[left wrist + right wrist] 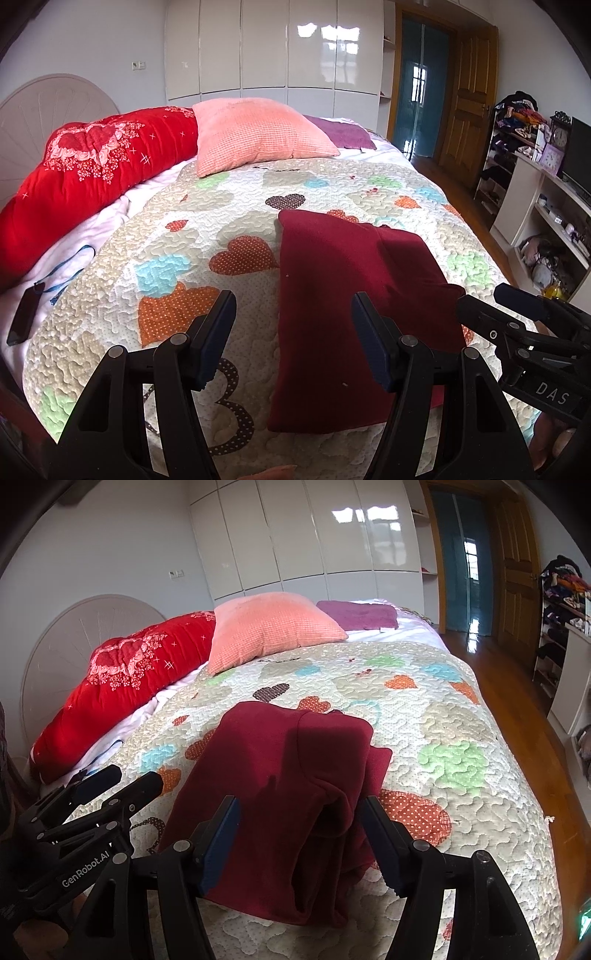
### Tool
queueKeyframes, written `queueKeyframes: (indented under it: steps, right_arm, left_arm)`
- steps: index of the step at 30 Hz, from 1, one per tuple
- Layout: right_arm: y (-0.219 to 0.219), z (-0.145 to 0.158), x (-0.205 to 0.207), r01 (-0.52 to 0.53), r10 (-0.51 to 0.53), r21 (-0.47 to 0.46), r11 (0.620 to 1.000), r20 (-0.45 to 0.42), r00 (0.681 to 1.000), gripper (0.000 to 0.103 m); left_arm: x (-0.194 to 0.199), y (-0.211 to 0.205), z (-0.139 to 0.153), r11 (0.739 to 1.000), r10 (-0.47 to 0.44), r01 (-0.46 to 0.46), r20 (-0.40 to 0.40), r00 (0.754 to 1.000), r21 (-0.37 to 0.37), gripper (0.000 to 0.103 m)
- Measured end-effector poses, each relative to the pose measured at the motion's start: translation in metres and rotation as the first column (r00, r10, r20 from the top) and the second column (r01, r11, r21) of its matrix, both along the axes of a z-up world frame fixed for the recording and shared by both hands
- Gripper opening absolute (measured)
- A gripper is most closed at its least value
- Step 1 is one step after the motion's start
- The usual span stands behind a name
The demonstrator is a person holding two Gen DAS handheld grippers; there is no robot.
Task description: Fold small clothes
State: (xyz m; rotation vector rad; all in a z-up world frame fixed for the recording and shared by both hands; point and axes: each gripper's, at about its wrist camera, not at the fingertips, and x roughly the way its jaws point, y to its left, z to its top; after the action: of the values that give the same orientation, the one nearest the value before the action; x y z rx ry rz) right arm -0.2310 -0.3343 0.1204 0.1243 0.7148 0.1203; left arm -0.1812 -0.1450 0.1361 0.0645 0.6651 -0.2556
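A dark red garment (332,295) lies partly folded into a long shape on the heart-patterned quilt (184,236); it also shows in the right wrist view (280,775), with a folded layer on its right side. My left gripper (293,325) is open and empty above the garment's near left edge. My right gripper (297,823) is open and empty, its fingers on either side of the garment's near right part. The right gripper also shows in the left wrist view (495,299), and the left gripper in the right wrist view (122,779).
A pink pillow (255,133), a red duvet (88,177) and a purple cloth (343,134) lie at the bed's head. A dark phone on a blue lanyard (24,317) lies at the left. Wooden floor (517,686) and shelves (535,199) are to the right.
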Motion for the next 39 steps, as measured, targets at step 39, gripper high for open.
queueKeyframes:
  steps: [39]
  right_arm:
    - [-0.0019, -0.0069, 0.0032, 0.014, -0.014, 0.000, 1.000, -0.036, 0.999, 0.069]
  left_arm:
    - [0.0019, -0.0030, -0.0060, 1.000, -0.001, 0.001, -0.011, 1.000, 0.008, 0.065]
